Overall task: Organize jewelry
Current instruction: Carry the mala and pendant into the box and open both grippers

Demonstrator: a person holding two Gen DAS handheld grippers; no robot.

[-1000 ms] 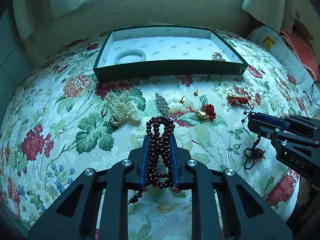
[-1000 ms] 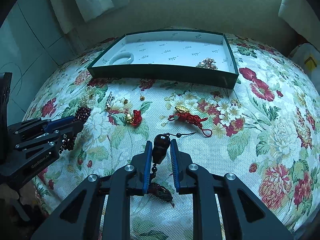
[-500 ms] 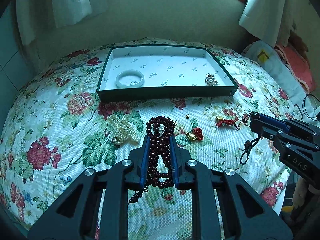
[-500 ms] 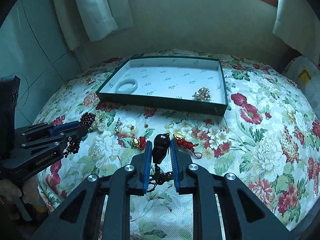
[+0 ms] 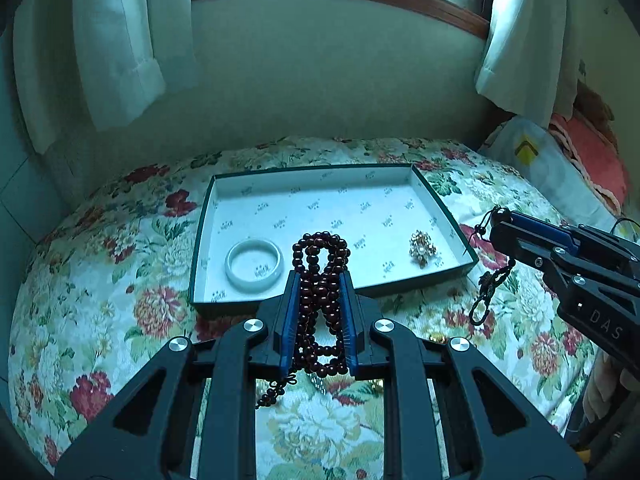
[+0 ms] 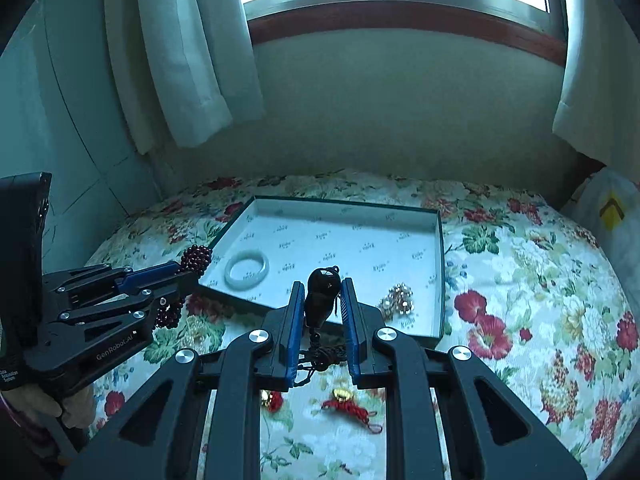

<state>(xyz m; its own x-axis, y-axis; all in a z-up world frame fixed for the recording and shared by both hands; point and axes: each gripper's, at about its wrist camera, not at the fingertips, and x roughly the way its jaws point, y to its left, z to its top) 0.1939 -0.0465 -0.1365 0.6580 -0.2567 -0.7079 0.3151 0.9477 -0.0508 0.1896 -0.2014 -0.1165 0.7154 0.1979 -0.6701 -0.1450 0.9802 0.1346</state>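
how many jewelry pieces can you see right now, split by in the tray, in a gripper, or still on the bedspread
In the tray: 2, the white bangle and the gold brooch
In a gripper: 2, the dark red bead strand in the left gripper, the black pendant in the right gripper
On the bedspread: 2, the red-and-gold charm and the red knot tassel
Total: 6

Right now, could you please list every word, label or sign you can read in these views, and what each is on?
"DAS": on the side of the right gripper.
"GenRobot.AI": on the side of the left gripper.
Small white lettering low on the left gripper's body: too blurred.
Repeated small logo on the tray lining: too small to read.
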